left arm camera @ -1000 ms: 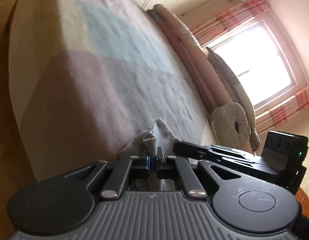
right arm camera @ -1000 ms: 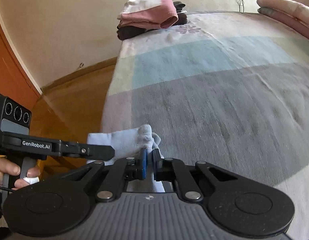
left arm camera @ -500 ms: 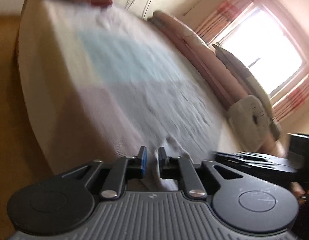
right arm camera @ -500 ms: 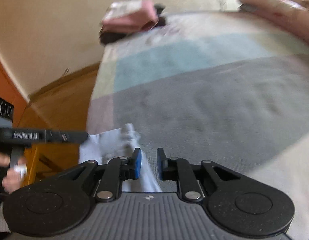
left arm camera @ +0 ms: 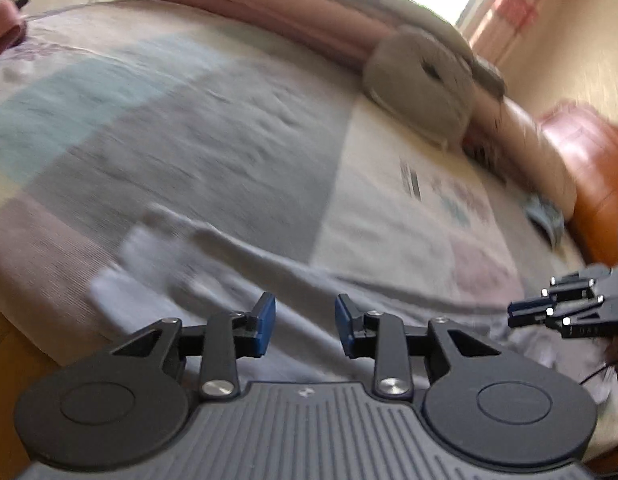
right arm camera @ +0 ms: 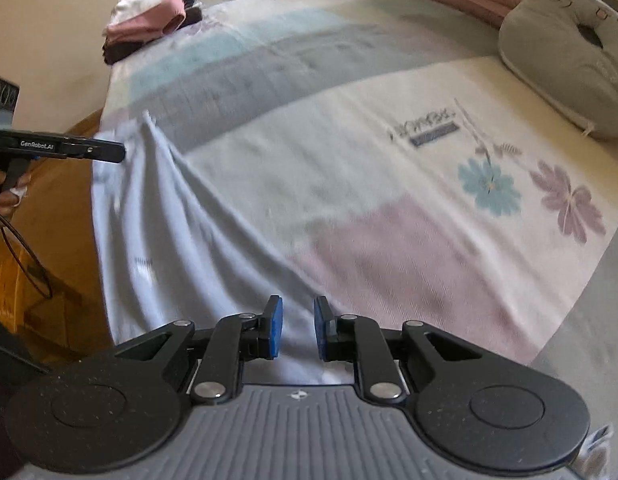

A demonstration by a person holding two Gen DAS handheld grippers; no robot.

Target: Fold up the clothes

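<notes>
A pale blue garment (right arm camera: 169, 240) lies stretched along the near edge of the bed (right arm camera: 349, 160), blurred in the left wrist view (left arm camera: 169, 264). My right gripper (right arm camera: 297, 320) hovers over its near end, jaws a little apart, and the pads press on nothing. My left gripper (left arm camera: 305, 320) is above the cloth with its jaws opening and nothing between them. Each gripper shows in the other's view: the left gripper (right arm camera: 89, 150) at the garment's far corner, the right gripper (left arm camera: 549, 312) at the right edge.
A stack of folded clothes (right arm camera: 149, 20) with a pink piece on top sits at the bed's far corner. A grey cushion (right arm camera: 569, 60) and rolled pink bedding (left arm camera: 269, 12) line the far side. Wooden floor (right arm camera: 37, 280) lies left of the bed.
Both grippers were shut on the bunched pale garment. They have since opened, let go and swung right along the bed. The garment now lies stretched out along the edge.
</notes>
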